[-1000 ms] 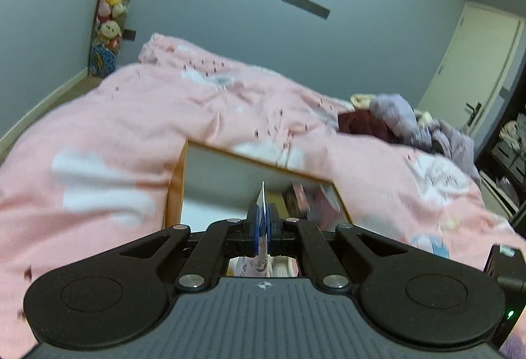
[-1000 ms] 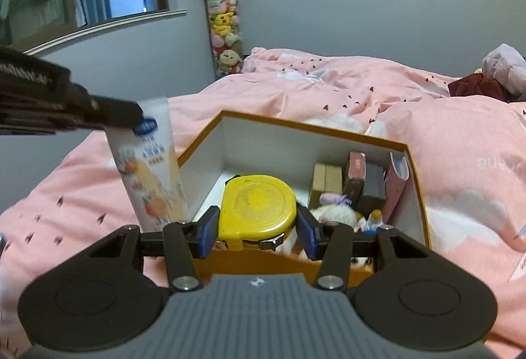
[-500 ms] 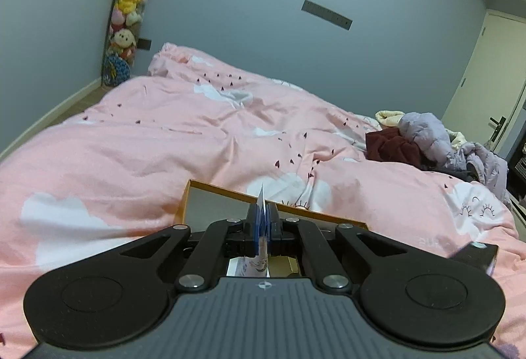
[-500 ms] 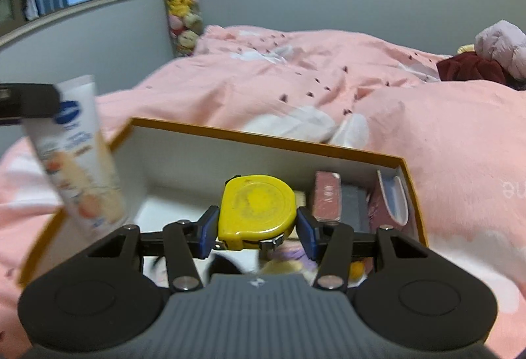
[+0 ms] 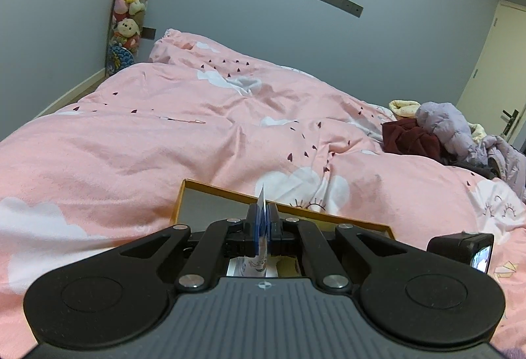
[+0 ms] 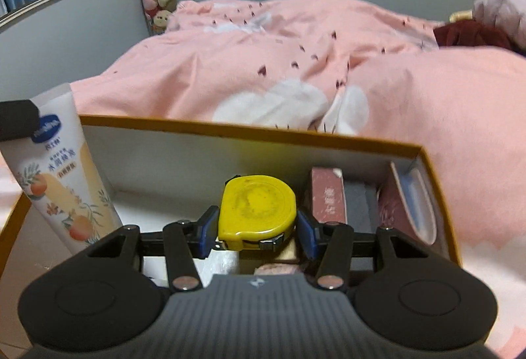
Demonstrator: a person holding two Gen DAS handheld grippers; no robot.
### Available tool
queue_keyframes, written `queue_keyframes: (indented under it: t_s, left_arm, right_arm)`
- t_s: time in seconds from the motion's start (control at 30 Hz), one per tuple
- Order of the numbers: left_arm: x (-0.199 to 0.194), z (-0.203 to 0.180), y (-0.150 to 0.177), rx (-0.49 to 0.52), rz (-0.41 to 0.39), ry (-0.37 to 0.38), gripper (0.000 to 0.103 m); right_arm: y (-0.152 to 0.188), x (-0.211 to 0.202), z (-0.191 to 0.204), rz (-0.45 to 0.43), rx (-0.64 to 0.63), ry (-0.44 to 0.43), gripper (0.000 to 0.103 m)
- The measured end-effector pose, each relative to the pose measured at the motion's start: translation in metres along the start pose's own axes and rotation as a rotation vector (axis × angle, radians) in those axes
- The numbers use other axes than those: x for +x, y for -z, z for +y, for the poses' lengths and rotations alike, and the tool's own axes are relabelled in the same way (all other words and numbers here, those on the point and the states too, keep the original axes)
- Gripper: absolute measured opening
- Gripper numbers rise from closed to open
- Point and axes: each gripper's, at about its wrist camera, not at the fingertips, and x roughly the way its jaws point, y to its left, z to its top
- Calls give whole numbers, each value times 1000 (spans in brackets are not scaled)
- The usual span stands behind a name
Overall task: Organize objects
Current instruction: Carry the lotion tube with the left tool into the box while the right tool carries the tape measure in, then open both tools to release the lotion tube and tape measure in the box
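Observation:
An open box with an orange rim (image 6: pixel 250 132) and white inside sits on the pink bed; its rim (image 5: pixel 223 189) also shows in the left wrist view. My right gripper (image 6: pixel 256 227) is shut on a yellow tape measure (image 6: pixel 256 211) and holds it over the box's inside. My left gripper (image 5: pixel 262 227) is shut on the crimped end of a white cream tube (image 6: pixel 62 181), which hangs cap down into the box's left side. In the left wrist view only the tube's thin edge (image 5: pixel 262 204) shows.
Inside the box at the right lie a dark red small box (image 6: pixel 327 197), a grey block (image 6: pixel 356 204) and a pink pouch (image 6: pixel 407 204). A pile of clothes (image 5: pixel 437 135) lies on the bed's far right. A column of plush toys (image 5: pixel 131 3) stands in the corner.
Both grippers have moved forward and lower over the box. The tape measure now sits above the box's inside, and the tube has dipped into the left side.

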Motion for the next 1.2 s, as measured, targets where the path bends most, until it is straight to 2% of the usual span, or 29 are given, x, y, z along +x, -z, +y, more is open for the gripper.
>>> queue_keyframes:
  t_s: [0.4, 0.53, 0.6, 0.63, 0.67, 0.73, 0.8, 0.97, 1.1, 1.2]
  left_arm:
    - [10, 2, 3, -21, 15, -18, 4]
    - [9, 2, 4, -22, 15, -25, 4]
    - [9, 1, 4, -23, 16, -28, 4]
    - [9, 1, 4, -23, 16, -29, 4]
    - [9, 0, 5, -22, 16, -30, 4]
    - [9, -1, 6, -19, 15, -27, 4]
    - [8, -2, 6, -15, 12, -23, 4]
    - [12, -5, 6, -9, 18, -21, 4]
    - [16, -5, 6, -10, 24, -20, 4]
    - [18, -6, 7, -6, 27, -16, 4]
  right_arm:
    - [0, -2, 1, -1, -29, -6, 54]
    - [1, -17, 2, -57, -50, -9, 54]
    - [2, -26, 3, -96, -58, -40, 37]
    - [2, -29, 3, -99, -59, -73, 20]
    - [1, -29, 2, -87, -59, -111, 18]
    - [0, -24, 4, -29, -65, -162, 18]
    - [1, -20, 9, 20, -99, -174, 18]
    - [2, -20, 14, 31, -115, -169, 18]
    - [4, -24, 14, 48, -116, -235, 18]
    - [7, -18, 14, 71, -124, -184, 15]
